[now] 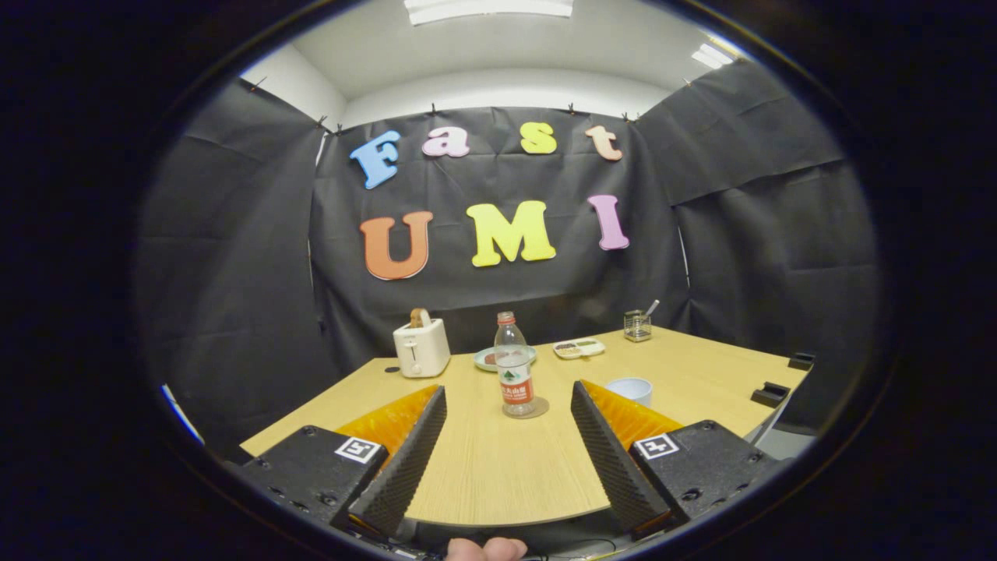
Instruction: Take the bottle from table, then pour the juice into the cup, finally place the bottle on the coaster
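Tongs (508, 405): standing wide apart, gripping nothing, hovering over the near bench edge.
Bottle (514, 366): standing upright on the coaster (537, 409), ahead of the fingers, between their lines.
Cup (629, 389): sitting beside the right finger, near the bottle.
Bench (498, 467): carrying a toaster (420, 348), plate (489, 359), tray (579, 348) and wire holder (637, 325) beyond the bottle.

cup (629, 389): partly behind fingers (600, 436) | tray (579, 348) contents: too small (unclear)
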Available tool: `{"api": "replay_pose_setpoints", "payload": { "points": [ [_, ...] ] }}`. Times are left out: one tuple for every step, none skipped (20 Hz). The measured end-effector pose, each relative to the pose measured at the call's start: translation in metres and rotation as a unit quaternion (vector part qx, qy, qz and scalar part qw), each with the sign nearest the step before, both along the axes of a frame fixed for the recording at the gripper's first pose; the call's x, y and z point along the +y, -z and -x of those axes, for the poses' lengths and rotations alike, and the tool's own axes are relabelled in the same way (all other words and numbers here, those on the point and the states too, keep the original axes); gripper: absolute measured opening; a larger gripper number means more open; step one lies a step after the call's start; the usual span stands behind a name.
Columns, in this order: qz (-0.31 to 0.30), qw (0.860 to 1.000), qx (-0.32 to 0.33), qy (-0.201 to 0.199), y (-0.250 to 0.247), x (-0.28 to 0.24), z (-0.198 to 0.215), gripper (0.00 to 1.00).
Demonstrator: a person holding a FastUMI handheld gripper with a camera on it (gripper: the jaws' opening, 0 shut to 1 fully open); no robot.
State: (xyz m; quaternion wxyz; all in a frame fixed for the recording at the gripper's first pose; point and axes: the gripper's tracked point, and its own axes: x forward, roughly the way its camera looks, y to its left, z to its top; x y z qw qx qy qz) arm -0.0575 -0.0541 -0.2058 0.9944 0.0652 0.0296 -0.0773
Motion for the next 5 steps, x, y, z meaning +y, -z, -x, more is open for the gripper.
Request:
{"api": "replay_pose_setpoints", "payload": {
  "points": [
    [0.003, 1.000, 0.002, 0.000, 0.0011, 0.0018, -0.0011, 1.00],
    [0.006, 1.000, 0.002, 0.002, 0.0009, 0.0014, -0.0013, 1.00],
    [0.008, 1.000, 0.003, 0.004, 0.0006, 0.0011, -0.0013, 1.00],
    [0.011, 1.000, 0.005, 0.005, 0.0019, 0.0010, -0.0021, 1.00],
    [0.014, 1.000, 0.011, 0.009, 0.0046, -0.0001, -0.0024, 1.00]
  ]
}}
